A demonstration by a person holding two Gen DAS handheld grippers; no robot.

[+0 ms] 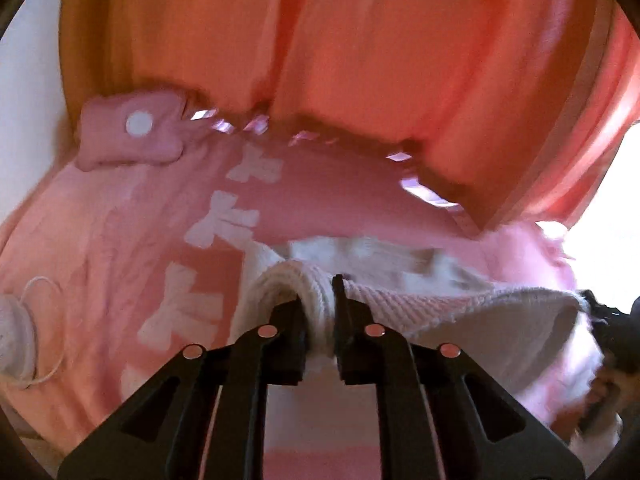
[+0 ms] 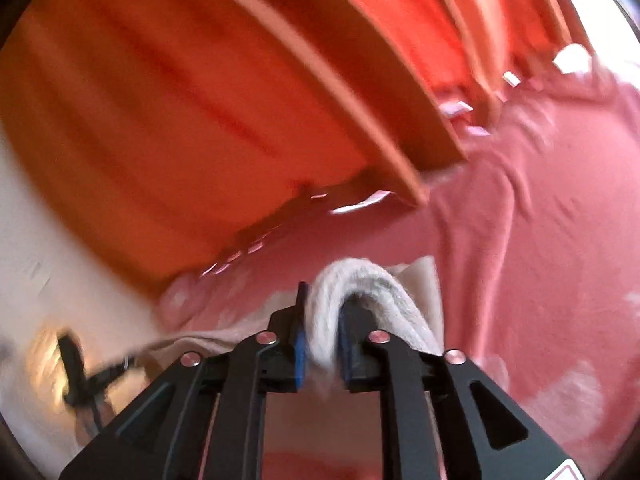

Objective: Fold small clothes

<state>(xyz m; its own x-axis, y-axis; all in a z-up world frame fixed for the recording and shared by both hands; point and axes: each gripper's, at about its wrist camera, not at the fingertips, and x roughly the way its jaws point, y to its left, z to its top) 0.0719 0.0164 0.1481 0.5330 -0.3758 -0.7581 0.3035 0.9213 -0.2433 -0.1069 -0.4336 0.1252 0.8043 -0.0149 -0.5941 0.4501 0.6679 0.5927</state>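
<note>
A small white and pale-pink knitted garment (image 1: 460, 312) hangs stretched between my two grippers above a pink bedspread. My left gripper (image 1: 320, 304) is shut on a bunched white ribbed edge of it. My right gripper (image 2: 322, 320) is shut on another bunched white edge of the same garment (image 2: 360, 284). In the left wrist view the right gripper shows as a dark blur (image 1: 612, 320) at the garment's far right end. In the right wrist view the left gripper is a dark blur (image 2: 80, 372) at lower left. The garment's lower part is hidden under the fingers.
A pink bedspread with white bow prints (image 1: 224, 220) lies below. A pink cushion with a white dot (image 1: 132, 132) sits at its far edge. Orange curtains (image 1: 340, 40) hang behind the bed. A white cylinder with a cord (image 1: 16, 332) is at the left.
</note>
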